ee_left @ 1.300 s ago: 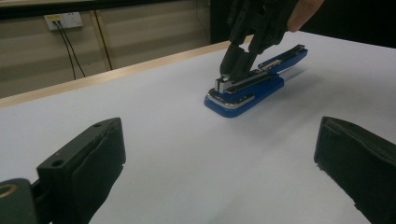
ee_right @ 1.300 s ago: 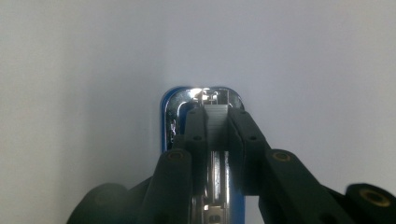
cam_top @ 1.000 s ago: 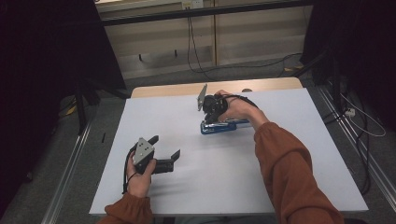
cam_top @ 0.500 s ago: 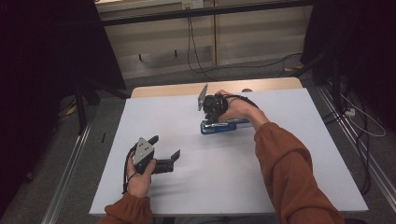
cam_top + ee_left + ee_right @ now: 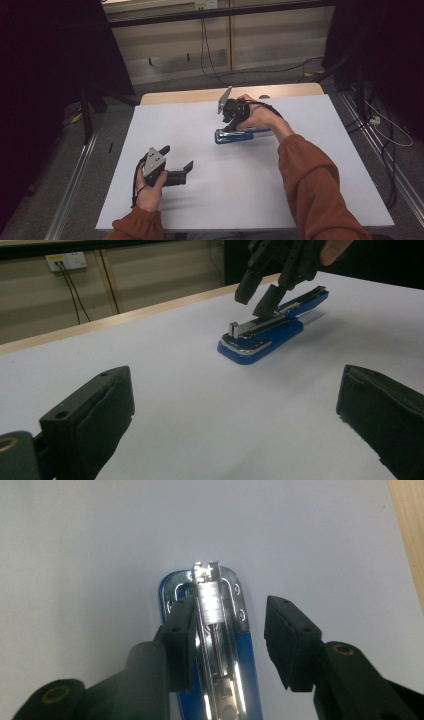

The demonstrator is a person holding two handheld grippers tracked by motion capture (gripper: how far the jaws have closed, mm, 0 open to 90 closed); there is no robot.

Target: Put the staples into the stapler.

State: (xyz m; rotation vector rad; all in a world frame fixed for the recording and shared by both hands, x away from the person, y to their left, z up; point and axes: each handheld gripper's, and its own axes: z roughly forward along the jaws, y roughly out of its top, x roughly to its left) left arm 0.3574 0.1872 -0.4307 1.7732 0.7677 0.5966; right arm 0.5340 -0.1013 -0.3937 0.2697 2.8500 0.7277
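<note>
- Hovering over the blue stapler point(image 5: 241, 135), the right tool point(image 5: 231, 120) sits just above centre of the high view, pointing down at it.
- Right tool jaws have just been opening; now part-open. In the right gripper view point(image 5: 230, 650) one pad stands against the stapler's metal top rail, the other off to the side w/ a gap, so no grip on it.
- Stapler lies flat on the white bench point(image 5: 310, 200), centre-right of the high view; its top is off/open, silver staple channel exposed point(image 5: 212, 605). In the left gripper view it's upper centre-right point(image 5: 265, 335), w/ the right tool's black jaws above it.
- Left tool point(image 5: 175, 167) is at lower left of the high view, held low over the bench, well apart from the stapler; jaws wide open, nothing btwn them point(image 5: 235, 410).
- Wooden edge strip point(image 5: 190, 95) runs along the bench's far side; cables point(image 5: 205, 45) hang by the back wall.
</note>
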